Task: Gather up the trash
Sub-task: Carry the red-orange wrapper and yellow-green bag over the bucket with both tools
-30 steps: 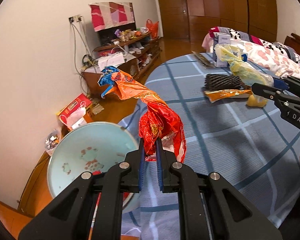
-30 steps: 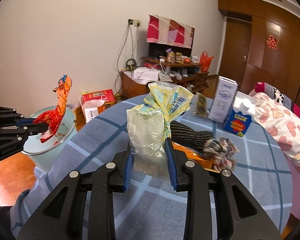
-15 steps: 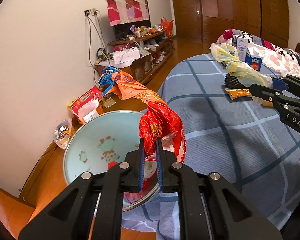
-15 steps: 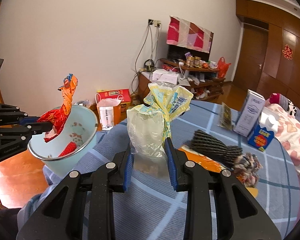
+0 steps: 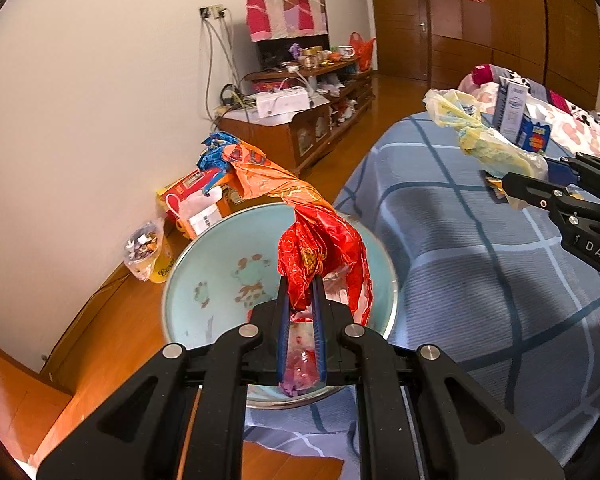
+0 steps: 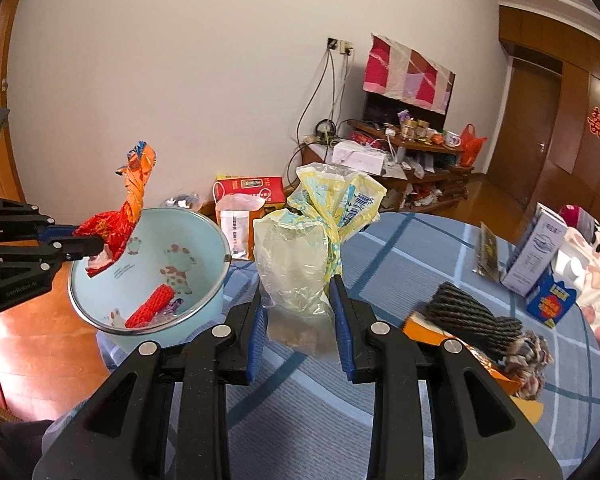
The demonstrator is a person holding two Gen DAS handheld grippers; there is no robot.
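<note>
Basin [image 6: 148,264] mouth mostly open — red mesh piece [image 6: 150,306] low inside, red wrapper [image 5: 320,252] hanging over the near rim. Blue checked bed [image 6: 400,264] bare between basin and dark rope bundle [image 6: 472,320] — cartons [image 6: 534,252] crowd the far right edge.

Glossy crinkled foil wrapper [image 5: 320,236], thin translucent plastic bag [image 6: 300,256], smooth enamel-looking basin [image 6: 204,240], woven checked cloth [image 6: 400,268], polished wood floor [image 5: 100,340]

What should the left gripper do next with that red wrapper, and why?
Probably open the left gripper: the red-orange wrapper it clamps hangs over the light-blue basin, which already holds trash, so it should drop inside. The right gripper waits, holding the yellow bag.
</note>
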